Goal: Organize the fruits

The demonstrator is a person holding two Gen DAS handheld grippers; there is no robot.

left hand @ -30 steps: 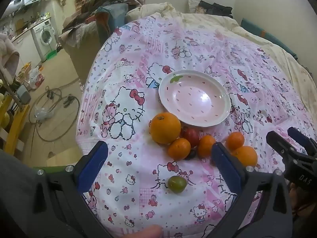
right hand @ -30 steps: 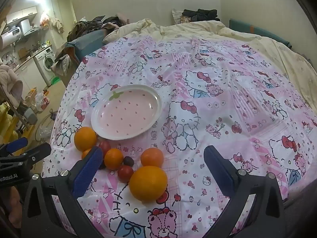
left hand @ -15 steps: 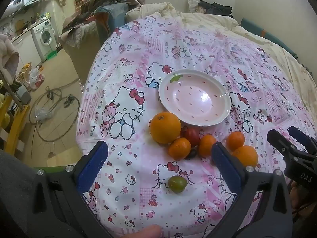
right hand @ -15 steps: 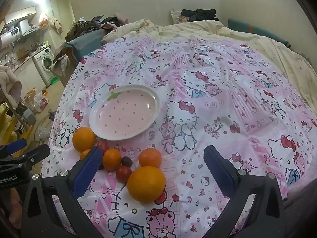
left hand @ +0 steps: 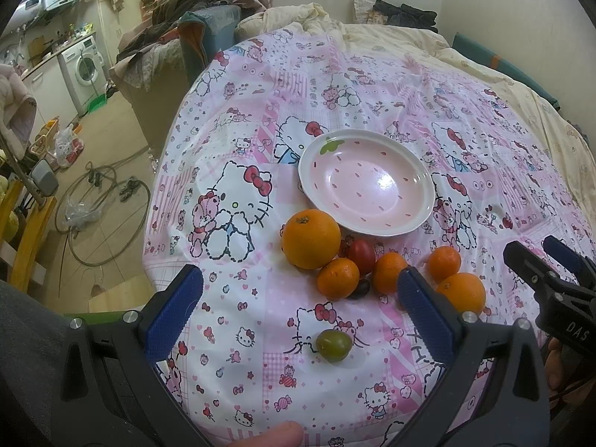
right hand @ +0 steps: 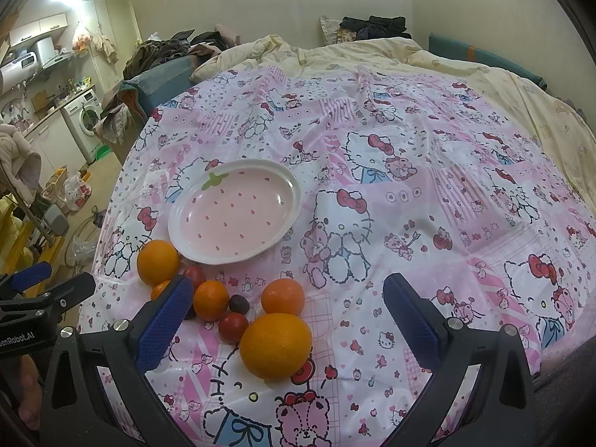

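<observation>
A lived-in studio home, bedroom and kitchen sharing one room: a bed (right hand: 465, 74) under a cream quilt and a pink cartoon-cat cloth (left hand: 260, 354), clothes heaped on a blue sofa (left hand: 208, 33), a washing machine (left hand: 87, 69) beneath a cluttered kitchen counter (right hand: 56, 106), and cables coiled on the floor (left hand: 93, 216).

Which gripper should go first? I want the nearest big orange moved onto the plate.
Probably the right gripper: its open jaws already frame the big orange, with the empty plate just beyond. The left gripper faces other fruit.
</observation>
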